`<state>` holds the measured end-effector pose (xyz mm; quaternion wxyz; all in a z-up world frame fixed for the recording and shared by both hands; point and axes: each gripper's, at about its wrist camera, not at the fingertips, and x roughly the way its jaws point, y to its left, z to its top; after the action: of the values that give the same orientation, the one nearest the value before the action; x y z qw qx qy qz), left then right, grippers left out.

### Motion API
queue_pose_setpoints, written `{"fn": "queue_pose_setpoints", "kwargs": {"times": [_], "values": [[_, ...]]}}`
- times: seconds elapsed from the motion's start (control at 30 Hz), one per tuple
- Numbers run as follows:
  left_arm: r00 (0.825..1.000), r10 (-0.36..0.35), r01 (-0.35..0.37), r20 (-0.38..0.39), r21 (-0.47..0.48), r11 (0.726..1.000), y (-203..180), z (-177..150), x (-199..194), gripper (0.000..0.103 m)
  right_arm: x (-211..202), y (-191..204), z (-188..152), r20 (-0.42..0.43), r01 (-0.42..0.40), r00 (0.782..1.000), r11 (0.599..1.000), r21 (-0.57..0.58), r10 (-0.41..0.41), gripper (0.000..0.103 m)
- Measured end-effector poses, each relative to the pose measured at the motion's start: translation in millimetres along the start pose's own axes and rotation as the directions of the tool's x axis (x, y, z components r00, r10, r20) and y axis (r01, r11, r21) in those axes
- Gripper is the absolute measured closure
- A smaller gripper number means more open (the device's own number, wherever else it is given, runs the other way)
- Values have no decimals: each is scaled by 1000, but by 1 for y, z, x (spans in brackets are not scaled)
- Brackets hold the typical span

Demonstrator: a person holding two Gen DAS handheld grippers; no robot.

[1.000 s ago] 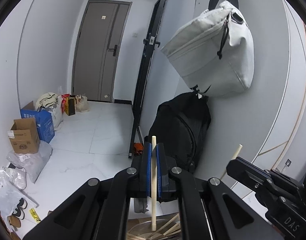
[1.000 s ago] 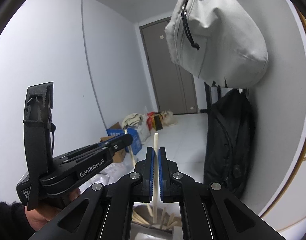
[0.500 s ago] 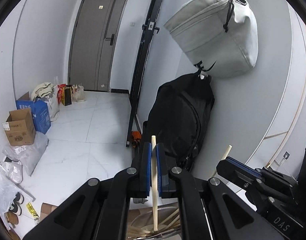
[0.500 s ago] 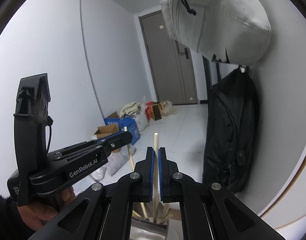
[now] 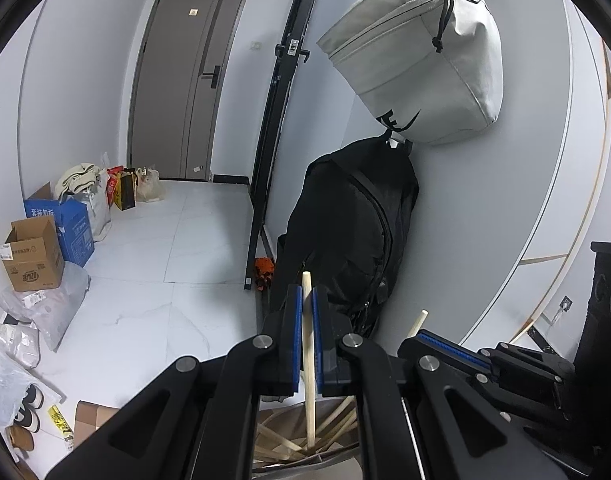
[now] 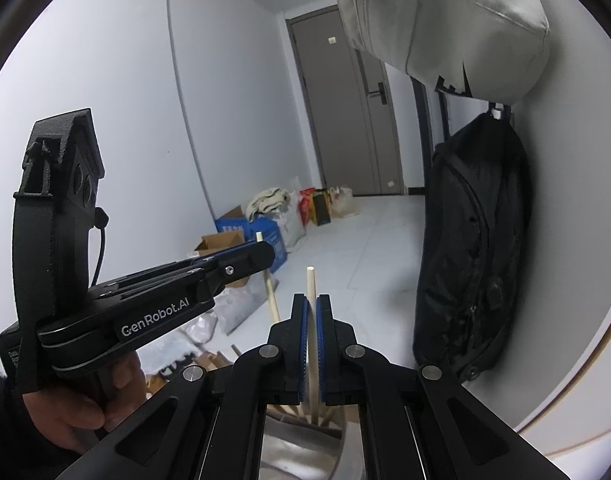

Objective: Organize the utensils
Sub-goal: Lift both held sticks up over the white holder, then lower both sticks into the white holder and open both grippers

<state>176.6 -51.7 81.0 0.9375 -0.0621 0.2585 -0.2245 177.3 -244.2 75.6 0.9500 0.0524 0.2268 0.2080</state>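
My left gripper (image 5: 307, 300) is shut on a pale wooden chopstick (image 5: 308, 364) that stands upright, its lower end among several chopsticks in a round holder (image 5: 305, 458) at the bottom edge. My right gripper (image 6: 312, 308) is shut on another upright chopstick (image 6: 311, 292) whose lower end reaches into the same holder (image 6: 305, 440). The right gripper (image 5: 415, 334) shows at the lower right of the left wrist view with its chopstick tip (image 5: 421, 316). The left gripper (image 6: 261, 254) shows at the left of the right wrist view, held by a hand (image 6: 81, 404).
A grey bag (image 5: 421, 64) hangs on the wall above a black backpack (image 5: 345, 248). A black metal frame (image 5: 273, 136) leans beside them. Cardboard boxes (image 5: 33, 256), plastic bags and shoes lie along the left wall. A closed grey door (image 5: 185, 80) is at the far end.
Both grippers have sunk lower with their chopsticks, so the bags and door now sit higher in view. More of the holder and its chopsticks shows below each gripper.
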Motion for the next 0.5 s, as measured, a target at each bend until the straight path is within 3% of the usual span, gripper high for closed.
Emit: {"fn": "queue_pose_setpoints", "kwargs": {"times": [0.5], "values": [[997, -23, 23, -69, 1, 1000, 5, -13, 6, 102, 17, -12, -14, -27, -9, 1000, 1000, -7, 9, 99]]}}
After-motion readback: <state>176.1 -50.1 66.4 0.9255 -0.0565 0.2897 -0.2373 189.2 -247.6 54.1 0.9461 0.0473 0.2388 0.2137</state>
